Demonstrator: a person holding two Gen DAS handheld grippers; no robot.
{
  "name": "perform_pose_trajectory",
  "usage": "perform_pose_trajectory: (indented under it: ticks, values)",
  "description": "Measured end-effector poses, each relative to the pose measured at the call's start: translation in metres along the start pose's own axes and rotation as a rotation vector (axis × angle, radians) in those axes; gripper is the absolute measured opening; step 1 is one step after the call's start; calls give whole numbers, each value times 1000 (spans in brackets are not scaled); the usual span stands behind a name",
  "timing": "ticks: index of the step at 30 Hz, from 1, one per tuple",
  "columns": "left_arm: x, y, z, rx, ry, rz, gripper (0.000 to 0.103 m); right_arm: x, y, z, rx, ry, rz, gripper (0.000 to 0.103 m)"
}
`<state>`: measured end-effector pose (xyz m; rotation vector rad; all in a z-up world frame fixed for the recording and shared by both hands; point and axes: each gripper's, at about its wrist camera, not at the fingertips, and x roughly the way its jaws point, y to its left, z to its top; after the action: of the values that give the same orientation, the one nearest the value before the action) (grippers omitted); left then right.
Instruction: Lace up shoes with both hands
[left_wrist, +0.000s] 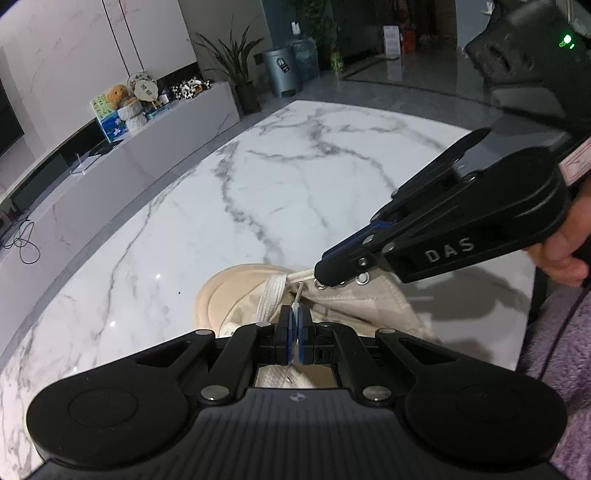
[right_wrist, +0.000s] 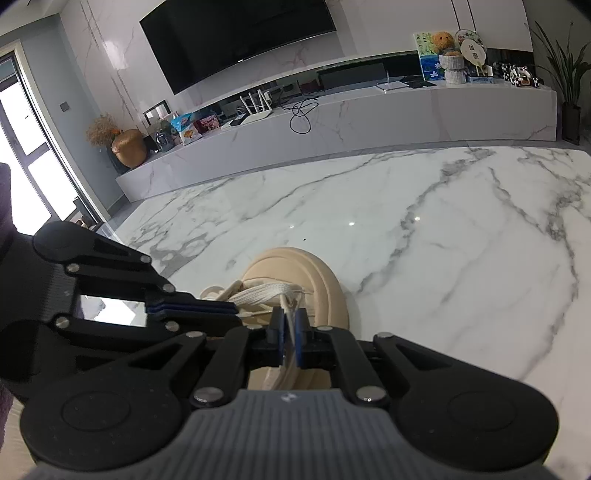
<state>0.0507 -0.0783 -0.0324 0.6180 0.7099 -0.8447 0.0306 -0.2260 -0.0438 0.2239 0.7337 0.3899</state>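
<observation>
Nearest in the left wrist view, the left gripper (left_wrist: 294, 325) has its blue pads pressed together on the thin tip of a white lace (left_wrist: 296, 301) that rises from between them toward the eyelets. Just beyond it lies the beige sneaker (left_wrist: 236, 291), toe pointing away, on the white marble table (left_wrist: 280, 184). A broad flat run of shoelace (left_wrist: 271, 295) crosses the sneaker's tongue just left of that tip. The right gripper (left_wrist: 325, 275) comes in from the right, its fingertips down at the row of metal eyelets (left_wrist: 362, 279) on the sneaker's upper.

In the right wrist view, the right gripper (right_wrist: 291, 328) is clenched on a strand of white lace (right_wrist: 287, 306) over the sneaker (right_wrist: 310, 273). The left gripper (right_wrist: 232, 310) reaches in from the left, its closed tips beside the flat laces. Beyond the sneaker stretches the marble table (right_wrist: 406, 229); past that stands a long low cabinet (right_wrist: 369, 122) with a dark television (right_wrist: 240, 37) above.
</observation>
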Motion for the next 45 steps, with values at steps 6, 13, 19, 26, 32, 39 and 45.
perform_pose_trajectory:
  ticks: [6, 13, 19, 26, 32, 39, 45]
  values:
    - [3, 0, 0, 1, 8, 0, 1, 1, -2, 0, -1, 0, 5, 7]
    - [6, 0, 2, -15, 1, -2, 1, 2, -4, 1, 2, 1, 9, 7]
    - [8, -1, 7, -16, -15, -1, 1, -2, -5, 2, 13, -19, 22, 12]
    - [10, -1, 8, -20, -25, 3, 1, -12, -10, 16, -11, -44, 22, 13]
    - [11, 0, 7, -30, -36, -3, 1, 6, -14, 30, -227, 51, 44, 24]
    - [9, 2, 5, -22, -45, -19, 1, 18, -7, 32, -584, 200, 106, 24]
    - [11, 6, 5, -28, -51, -36, 1, 26, 10, 30, -853, 259, 118, 22]
